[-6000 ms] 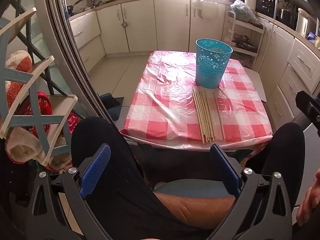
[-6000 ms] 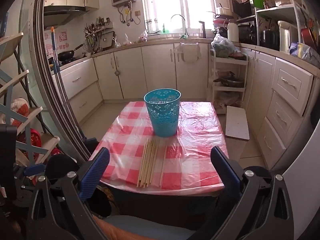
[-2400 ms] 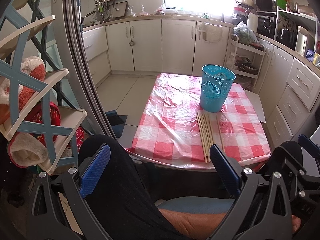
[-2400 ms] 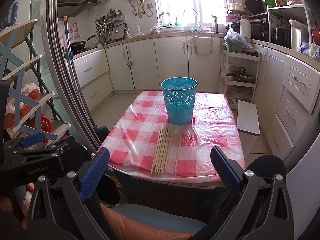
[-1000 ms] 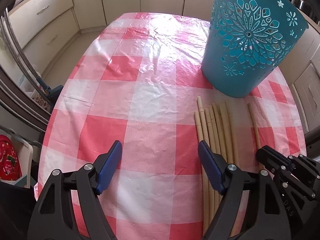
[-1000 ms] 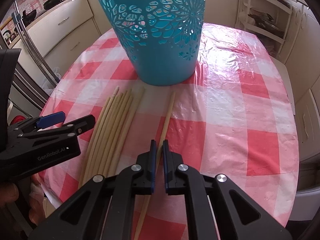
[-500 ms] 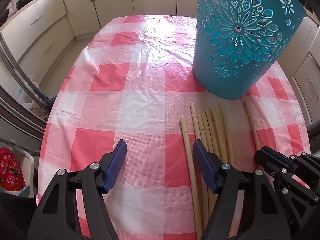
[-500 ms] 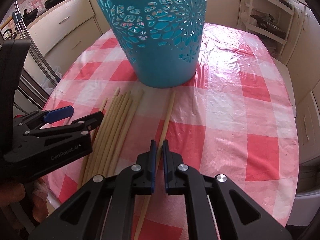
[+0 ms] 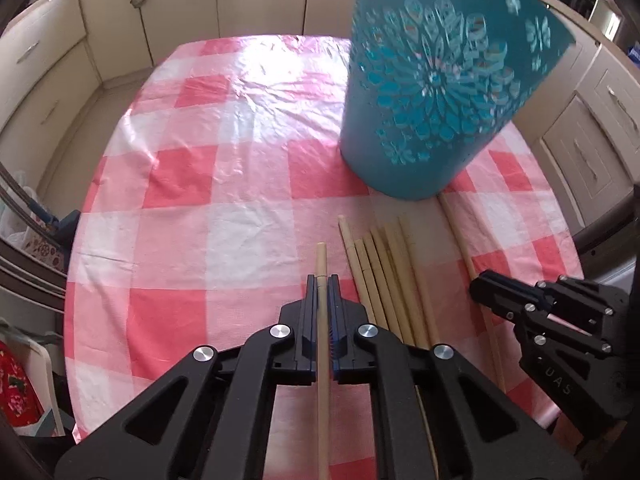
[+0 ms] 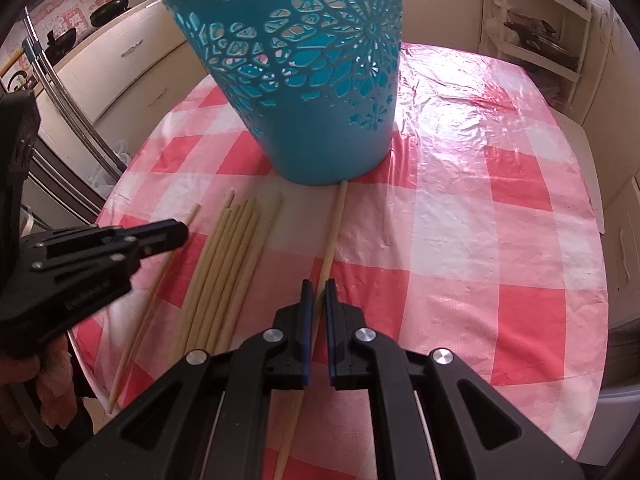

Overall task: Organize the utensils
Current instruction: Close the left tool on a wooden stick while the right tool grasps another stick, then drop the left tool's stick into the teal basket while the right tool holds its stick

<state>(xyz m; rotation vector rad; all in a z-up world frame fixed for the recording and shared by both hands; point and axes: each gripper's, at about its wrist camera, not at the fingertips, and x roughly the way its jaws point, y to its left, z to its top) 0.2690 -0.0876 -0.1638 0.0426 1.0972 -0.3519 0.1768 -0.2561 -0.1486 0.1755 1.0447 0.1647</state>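
A teal cut-out basket (image 9: 436,92) (image 10: 312,76) stands on the pink checked tablecloth (image 9: 240,184) (image 10: 500,216). A bundle of several wooden chopsticks (image 9: 384,272) (image 10: 228,268) lies in front of it. My left gripper (image 9: 322,284) is shut on a single chopstick (image 9: 321,258) pulled left of the bundle. My right gripper (image 10: 316,288) is shut on a lone chopstick (image 10: 333,224) to the right of the bundle, its far tip at the basket's base. Each gripper shows in the other's view, the right (image 9: 488,286) and the left (image 10: 176,230).
Cream kitchen cabinets (image 9: 48,72) (image 10: 116,60) surround the table. A white shelf rack (image 10: 536,24) stands at the back right. The table edge runs close below both grippers. A red item (image 9: 16,384) sits on a stand at the lower left.
My left gripper has closed on the leftmost chopstick, which was shifted apart from the bundle. My right gripper stays shut on the lone chopstick. Both views have moved a little closer to the basket.
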